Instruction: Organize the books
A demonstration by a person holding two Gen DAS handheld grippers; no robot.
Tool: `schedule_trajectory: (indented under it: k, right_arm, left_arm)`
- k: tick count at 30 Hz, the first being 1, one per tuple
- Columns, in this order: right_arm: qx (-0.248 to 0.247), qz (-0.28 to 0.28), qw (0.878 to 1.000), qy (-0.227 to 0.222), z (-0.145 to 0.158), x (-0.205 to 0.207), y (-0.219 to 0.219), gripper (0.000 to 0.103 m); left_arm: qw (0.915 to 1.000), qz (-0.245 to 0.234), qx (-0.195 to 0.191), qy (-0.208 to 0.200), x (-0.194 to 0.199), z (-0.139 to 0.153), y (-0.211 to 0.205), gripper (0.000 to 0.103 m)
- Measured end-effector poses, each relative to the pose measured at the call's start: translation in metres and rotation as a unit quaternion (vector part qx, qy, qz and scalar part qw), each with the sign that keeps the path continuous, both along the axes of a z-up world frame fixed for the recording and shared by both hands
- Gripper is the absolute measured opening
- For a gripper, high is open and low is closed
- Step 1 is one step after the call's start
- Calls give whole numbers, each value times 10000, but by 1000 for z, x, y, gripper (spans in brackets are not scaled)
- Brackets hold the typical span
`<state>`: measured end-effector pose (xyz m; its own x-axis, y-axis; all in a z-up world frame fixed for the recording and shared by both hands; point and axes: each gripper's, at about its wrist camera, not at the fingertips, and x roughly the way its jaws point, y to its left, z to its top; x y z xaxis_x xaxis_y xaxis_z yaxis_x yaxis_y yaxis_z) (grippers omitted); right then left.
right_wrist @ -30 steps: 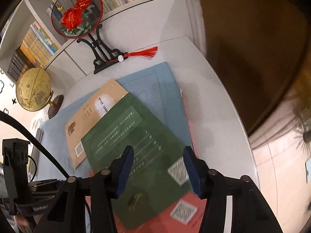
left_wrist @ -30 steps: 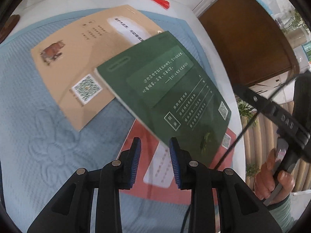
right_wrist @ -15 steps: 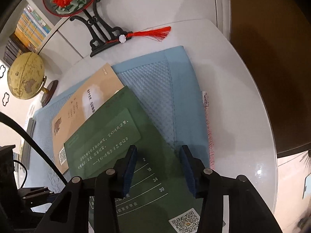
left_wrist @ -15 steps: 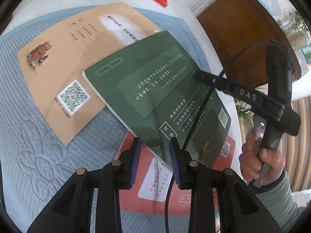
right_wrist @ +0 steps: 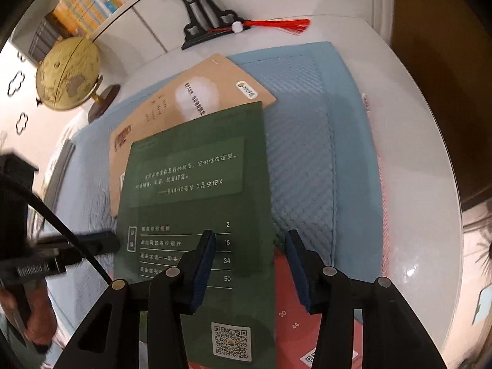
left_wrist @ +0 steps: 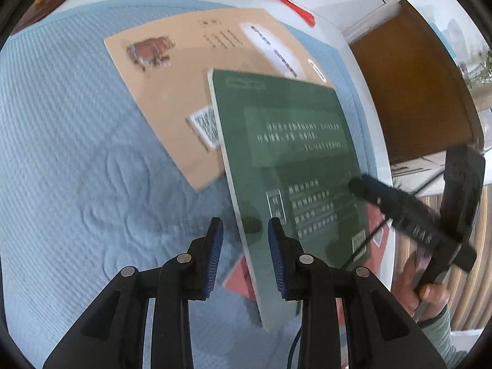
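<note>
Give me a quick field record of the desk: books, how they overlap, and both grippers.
green book: on top, overlapping the other two
tan book: flat on blue mat, partly under green
red book: lowest, mostly hidden under green
left gripper: open, green book's left edge between its fingers, no contact visible
right gripper: open, over green book's right edge
background: globe, fan stand

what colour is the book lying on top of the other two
Dark green with pale lettering, clearest in the right wrist view.
</note>
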<state>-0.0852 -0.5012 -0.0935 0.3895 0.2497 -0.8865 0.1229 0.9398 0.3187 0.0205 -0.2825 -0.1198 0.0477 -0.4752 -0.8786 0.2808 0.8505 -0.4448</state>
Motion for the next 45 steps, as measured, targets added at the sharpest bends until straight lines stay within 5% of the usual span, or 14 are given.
schedule_trajectory:
  k: [8,15,20,23,28,34,37,41,45]
  right_arm:
    - [386,-17,9992,80,-1,11,-8,48]
    - [139,298,9981,-530,47,6,18,49]
    - [1093,143,9917,-662,48,-4,12,73]
    - [1206,-161,9919,-376,22,-5,5,73]
    - [2455,-753,9663,-202,-14,-22,-25,73]
    - [2958,-689,9526,-175,-18,-41,-26,73]
    - [3969,-468,9162,-309,-16,-47,-15,71]
    - [3074,-196,9512,-170,4,-37,18,70]
    - [2293,338,9717,-454,50,-28,56,66]
  left_arm:
    - [9997,-116,137,-168,-11,-5,-17,27]
    - [9999,-5,-64,-112,-12,-8,-6,27]
    - [9991,148,-403,-7,-11,-13,9,27]
    - [9989,178,-439,-52,-13,-14,15,27]
    - [9987,184,-455,-102,-21,-13,23,27]
    - [9989,182,-408,-168,-26,-12,16,27]
    - [9987,167,-454,-144,-28,-12,16,28]
    - [9991,122,-375,-119,-28,-9,23,27]
    - [9989,253,-227,-322,-37,6,47,27]
